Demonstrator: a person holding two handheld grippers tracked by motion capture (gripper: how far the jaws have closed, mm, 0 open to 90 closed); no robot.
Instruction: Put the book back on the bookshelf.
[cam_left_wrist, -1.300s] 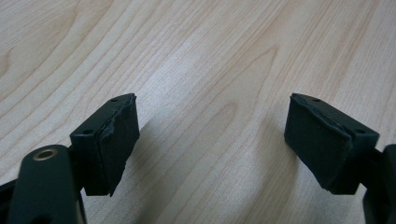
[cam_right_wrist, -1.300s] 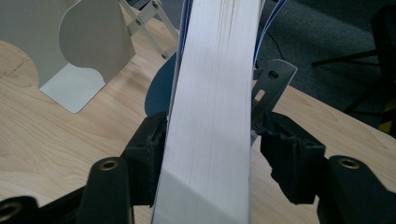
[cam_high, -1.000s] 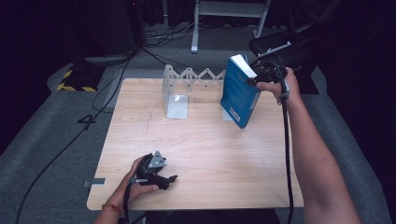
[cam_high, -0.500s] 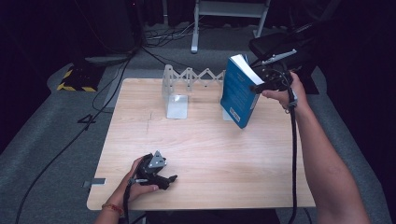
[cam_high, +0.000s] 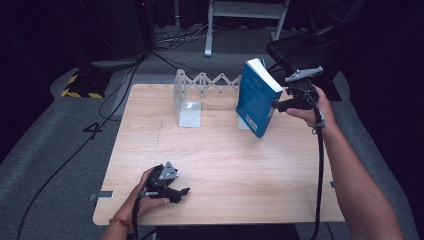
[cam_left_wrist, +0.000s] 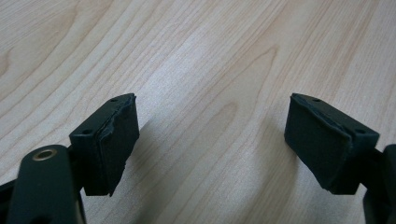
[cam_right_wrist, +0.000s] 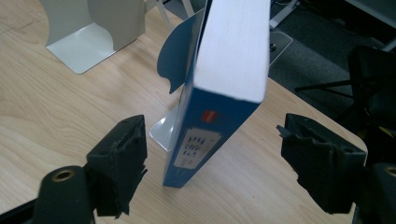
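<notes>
Item: thick blue softcover book, standing tilted at the far right of the pale wooden tabletop, propped against a white metal bookend. Right tongs just beside it, jaws just opened, releasing nothing pinched. Left tongs spread, idle near edge.

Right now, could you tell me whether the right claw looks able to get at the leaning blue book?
Probably yes: the right claw sits just beside the leaning blue book, its jaws having just been opening, wide and clear of the covers, with nothing between claw and book.
</notes>
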